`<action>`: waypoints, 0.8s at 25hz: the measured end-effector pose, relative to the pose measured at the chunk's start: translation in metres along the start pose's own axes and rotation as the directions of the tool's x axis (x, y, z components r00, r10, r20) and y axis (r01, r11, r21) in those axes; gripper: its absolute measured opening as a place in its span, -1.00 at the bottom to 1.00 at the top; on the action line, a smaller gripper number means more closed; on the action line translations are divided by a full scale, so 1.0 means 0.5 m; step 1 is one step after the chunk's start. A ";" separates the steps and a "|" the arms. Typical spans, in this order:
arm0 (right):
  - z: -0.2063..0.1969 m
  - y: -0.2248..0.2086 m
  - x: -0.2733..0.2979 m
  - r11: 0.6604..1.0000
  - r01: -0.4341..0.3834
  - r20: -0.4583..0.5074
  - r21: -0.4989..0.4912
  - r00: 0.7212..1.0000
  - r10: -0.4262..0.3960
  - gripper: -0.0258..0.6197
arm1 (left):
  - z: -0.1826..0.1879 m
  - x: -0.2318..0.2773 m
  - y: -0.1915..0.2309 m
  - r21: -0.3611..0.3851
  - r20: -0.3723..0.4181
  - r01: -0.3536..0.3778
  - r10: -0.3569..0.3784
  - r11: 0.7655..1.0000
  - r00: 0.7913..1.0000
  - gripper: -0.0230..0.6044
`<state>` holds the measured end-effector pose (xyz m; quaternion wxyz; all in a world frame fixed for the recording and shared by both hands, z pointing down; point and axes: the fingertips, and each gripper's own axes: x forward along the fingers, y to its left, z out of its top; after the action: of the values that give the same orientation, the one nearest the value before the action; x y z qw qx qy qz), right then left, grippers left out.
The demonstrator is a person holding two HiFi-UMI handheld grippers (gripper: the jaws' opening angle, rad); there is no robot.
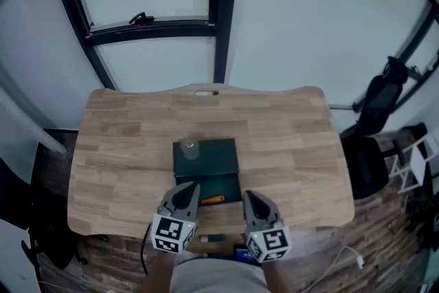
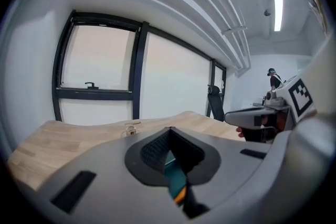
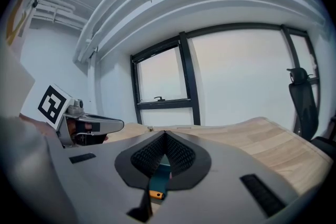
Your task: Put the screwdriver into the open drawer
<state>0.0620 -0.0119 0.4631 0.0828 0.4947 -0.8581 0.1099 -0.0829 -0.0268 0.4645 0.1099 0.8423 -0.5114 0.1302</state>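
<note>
Both grey grippers low in the frame, jaws pressed together and empty, above a dark box on a wooden table.

The left gripper (image 1: 186,190) has its black ribbed pads met at the tip with nothing between them, and the right gripper (image 1: 250,197) just beside it is the same. Between and just past their tips, the orange-handled screwdriver (image 1: 212,200) appears to lie along the near end of the open drawer (image 1: 223,186). The drawer stands pulled out of a dark green box (image 1: 212,160) at the centre of the light wooden table (image 1: 123,147). A small clear object (image 1: 188,146) stands on the box top. A black-framed window (image 1: 151,27) fills the top of the frame.
</note>
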 end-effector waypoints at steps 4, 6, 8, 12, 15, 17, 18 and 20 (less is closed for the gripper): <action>0.014 0.016 -0.010 1.000 -0.002 0.009 -0.020 1.000 0.002 -0.93 | 0.010 -0.015 -0.001 0.041 0.025 -0.052 0.051 0.998 0.998 -0.93; 0.015 0.021 -0.012 1.000 0.000 0.011 -0.029 1.000 0.000 -0.93 | 0.012 -0.019 -0.002 0.041 0.032 -0.057 0.056 0.998 0.998 -0.93; 0.009 0.021 -0.014 0.999 0.004 0.019 -0.042 1.000 -0.003 -0.93 | 0.014 -0.022 -0.002 0.041 0.037 -0.059 0.058 0.997 0.998 -0.93; 0.013 0.022 -0.019 0.999 0.013 0.018 -0.042 1.000 -0.013 -0.93 | 0.012 -0.026 -0.003 0.046 0.037 -0.057 0.055 0.997 0.998 -0.93; 0.016 0.025 -0.018 0.999 0.015 0.006 -0.032 1.000 -0.015 -0.93 | 0.005 -0.026 -0.002 0.042 0.033 -0.052 0.051 0.998 0.998 -0.93; 0.013 0.025 -0.018 0.999 0.014 0.008 -0.037 1.000 -0.014 -0.93 | 0.002 -0.027 -0.001 0.040 0.032 -0.052 0.051 0.998 0.998 -0.93; 0.012 0.025 -0.017 0.999 0.014 0.007 -0.039 1.000 -0.014 -0.93 | 0.002 -0.027 -0.001 0.040 0.031 -0.052 0.051 0.998 0.998 -0.93; 0.015 0.026 -0.014 0.999 0.013 0.003 -0.037 1.000 -0.012 -0.93 | 0.004 -0.027 0.002 0.043 0.032 -0.054 0.053 0.998 0.998 -0.93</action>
<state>0.0537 -0.0017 0.4528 0.0917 0.4986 -0.8570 0.0928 -0.0894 -0.0166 0.4580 0.0799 0.8324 -0.5325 0.1310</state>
